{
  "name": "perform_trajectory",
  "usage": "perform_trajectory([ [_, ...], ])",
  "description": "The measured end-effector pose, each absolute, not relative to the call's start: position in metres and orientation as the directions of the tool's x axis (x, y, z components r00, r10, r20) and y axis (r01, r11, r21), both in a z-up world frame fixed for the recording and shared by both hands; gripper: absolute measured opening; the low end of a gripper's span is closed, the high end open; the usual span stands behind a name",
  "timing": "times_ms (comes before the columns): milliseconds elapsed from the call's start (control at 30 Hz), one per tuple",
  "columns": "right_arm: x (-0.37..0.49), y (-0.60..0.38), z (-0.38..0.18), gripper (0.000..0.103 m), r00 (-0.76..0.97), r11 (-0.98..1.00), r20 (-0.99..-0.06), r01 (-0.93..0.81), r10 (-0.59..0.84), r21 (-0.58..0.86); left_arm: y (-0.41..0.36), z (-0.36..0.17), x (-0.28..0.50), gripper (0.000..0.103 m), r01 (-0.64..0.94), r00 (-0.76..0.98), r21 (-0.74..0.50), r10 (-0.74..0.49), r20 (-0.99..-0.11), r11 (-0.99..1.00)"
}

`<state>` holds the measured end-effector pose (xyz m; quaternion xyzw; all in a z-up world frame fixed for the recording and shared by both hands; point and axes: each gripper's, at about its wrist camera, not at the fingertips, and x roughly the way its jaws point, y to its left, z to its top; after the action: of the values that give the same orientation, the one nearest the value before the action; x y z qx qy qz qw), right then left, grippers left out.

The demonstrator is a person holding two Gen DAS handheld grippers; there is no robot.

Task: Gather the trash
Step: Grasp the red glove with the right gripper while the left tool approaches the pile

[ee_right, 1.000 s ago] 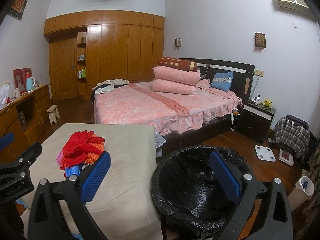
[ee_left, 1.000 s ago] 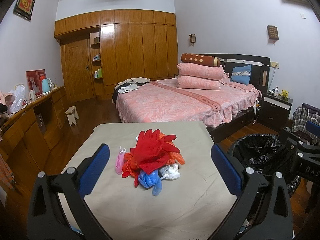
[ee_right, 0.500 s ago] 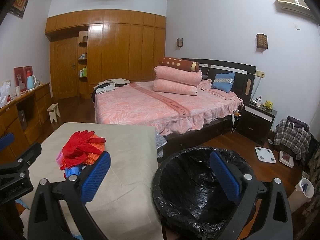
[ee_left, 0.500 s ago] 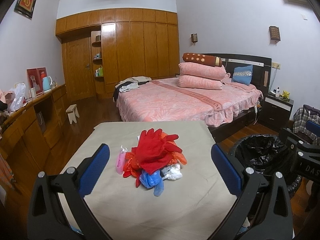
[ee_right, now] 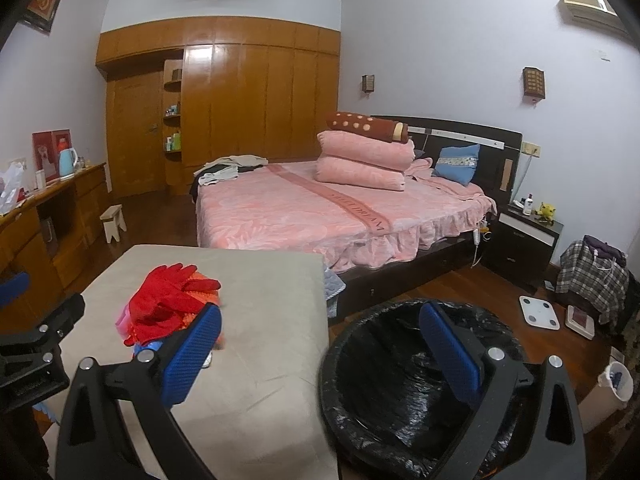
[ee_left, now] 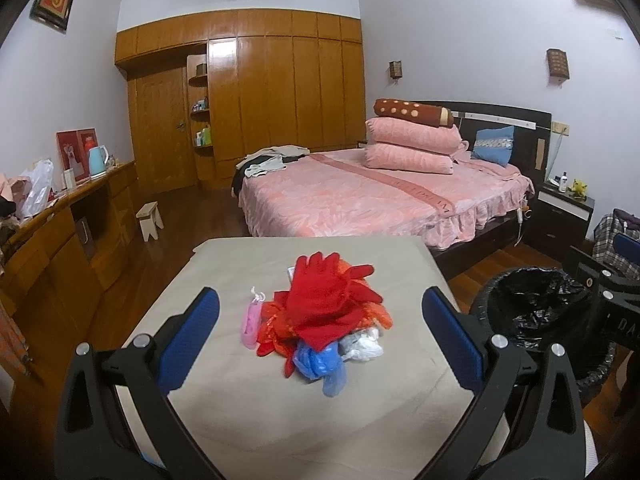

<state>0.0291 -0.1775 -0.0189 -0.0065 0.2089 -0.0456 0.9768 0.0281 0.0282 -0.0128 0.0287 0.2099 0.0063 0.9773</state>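
Left tongs [ee_left: 320,336] nearer the trash pile [ee_left: 326,316] than 1 second ago.

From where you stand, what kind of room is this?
A home bedroom, most likely: a made bed with stacked pillows, a wooden wardrobe wall, and a nightstand.

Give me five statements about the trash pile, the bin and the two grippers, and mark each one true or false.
1. A red glove lies on top of the trash pile. True.
2. The left gripper is shut on the glove. False: its jaws stand wide open, short of the pile.
3. The bin is lined with a black bag. True.
4. The bin stands on the table. False: it stands on the floor beside the table.
5. The right gripper holds a piece of trash. False: it is open and holds nothing.
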Motion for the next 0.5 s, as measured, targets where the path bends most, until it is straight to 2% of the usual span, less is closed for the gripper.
perform_trajectory([
  [233,0.062,-0.153,-0.031,0.096,0.906,0.999,-0.422,0.032,-0.039,-0.024,0.065,-0.020,0.055,0.098,-0.062,0.904,0.063,0.083,-0.420,0.996],
  [500,0.113,-0.107,-0.064,0.085,0.877,0.998,-0.479,-0.063,0.045,-0.021,0.113,-0.039,0.088,0.098,-0.163,0.880,0.095,0.188,-0.436,0.982],
])
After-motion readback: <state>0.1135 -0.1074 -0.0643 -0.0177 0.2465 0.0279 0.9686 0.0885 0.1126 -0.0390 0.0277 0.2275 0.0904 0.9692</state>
